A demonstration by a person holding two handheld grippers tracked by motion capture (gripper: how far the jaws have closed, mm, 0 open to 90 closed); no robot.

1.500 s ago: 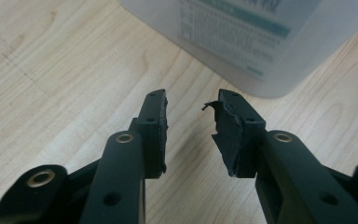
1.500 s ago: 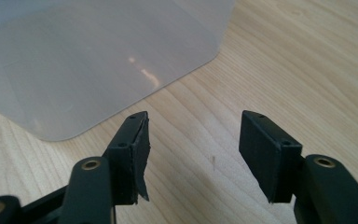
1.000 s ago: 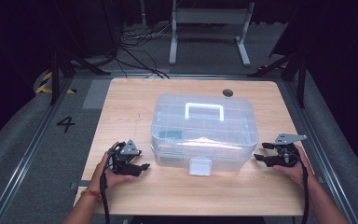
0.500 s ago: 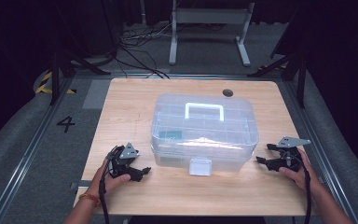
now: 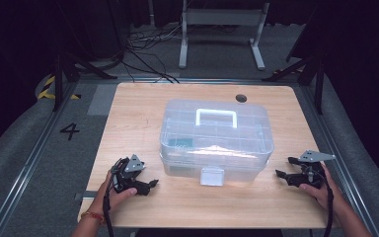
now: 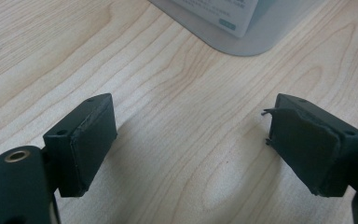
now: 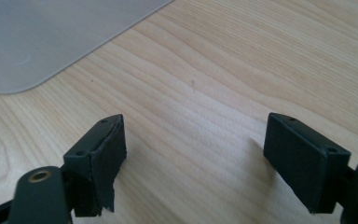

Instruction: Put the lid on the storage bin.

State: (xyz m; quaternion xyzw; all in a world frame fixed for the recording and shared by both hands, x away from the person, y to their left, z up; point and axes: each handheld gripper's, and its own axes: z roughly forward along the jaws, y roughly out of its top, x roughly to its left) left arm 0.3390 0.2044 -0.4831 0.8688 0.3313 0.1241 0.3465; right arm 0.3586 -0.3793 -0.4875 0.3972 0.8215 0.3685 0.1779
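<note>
A clear plastic storage box (image 5: 216,138) with a white handle and a front latch (image 5: 211,176) stands shut in the middle of the wooden table (image 5: 133,113). My left gripper (image 5: 150,185) rests low on the table at the box's front left, open, with only bare wood between its jaws (image 6: 191,149). A corner of the box (image 6: 233,23) lies ahead of it. My right gripper (image 5: 282,173) sits at the box's front right, open and holding nothing (image 7: 193,158). The box's rounded corner (image 7: 42,42) shows at the upper left of the right gripper view.
A round cable hole (image 5: 241,98) is set near the table's far edge. A white metal stand (image 5: 222,29) and loose cables lie on the floor beyond. The table's right edge runs close to my right hand.
The right gripper has slid slightly toward me and outward, away from the box. The left gripper has eased a little toward the near edge. The box has not moved.
</note>
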